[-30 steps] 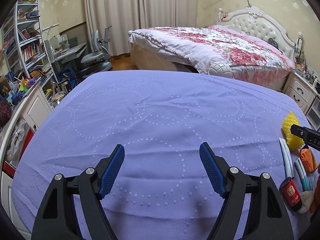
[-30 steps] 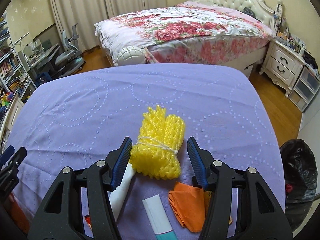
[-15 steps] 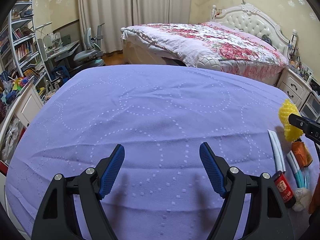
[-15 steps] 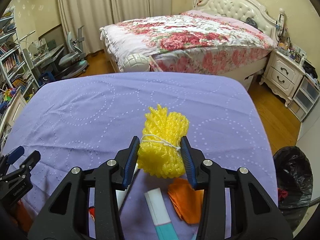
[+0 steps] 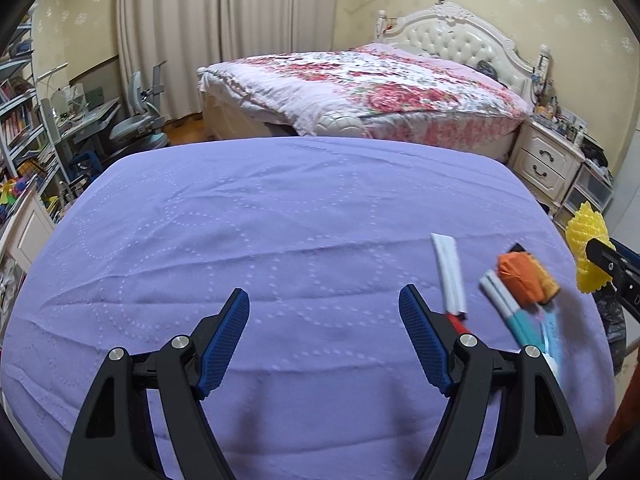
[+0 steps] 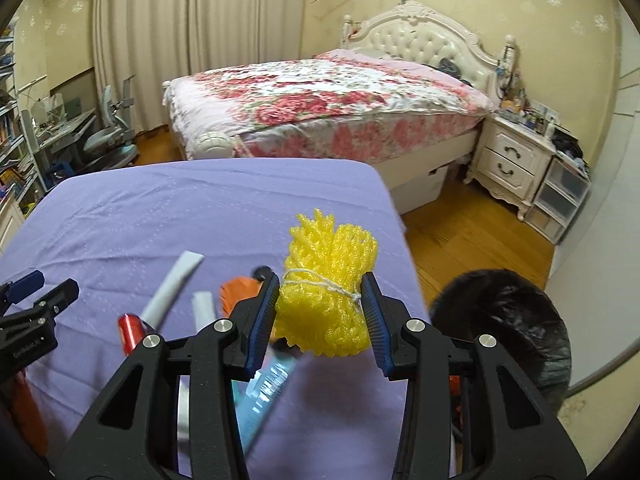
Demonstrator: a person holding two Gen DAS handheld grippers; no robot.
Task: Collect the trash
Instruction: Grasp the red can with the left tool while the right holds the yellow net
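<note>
A yellow foam net bundle (image 6: 328, 296) tied with white string is lifted off the purple tablecloth (image 6: 160, 216), and my right gripper (image 6: 320, 292) is shut on it near the table's right edge; the left wrist view shows the bundle (image 5: 586, 240) at its far right. My left gripper (image 5: 324, 320) stands open above bare cloth with nothing between its fingers. On the cloth lie a white tube (image 5: 450, 272), an orange wad (image 5: 524, 276), teal tubes (image 5: 520, 320) and a red-capped item (image 6: 130, 330).
A bin lined with a black bag (image 6: 508, 320) stands on the wooden floor right of the table. Beyond are a floral bed (image 6: 320, 96), a white nightstand (image 6: 512, 160), and a desk with shelves (image 5: 36, 132) at left.
My right gripper closed on the yellow net, lifted it and carried it right toward the table edge. My left gripper shifted right, bringing the tubes and orange wad closer.
</note>
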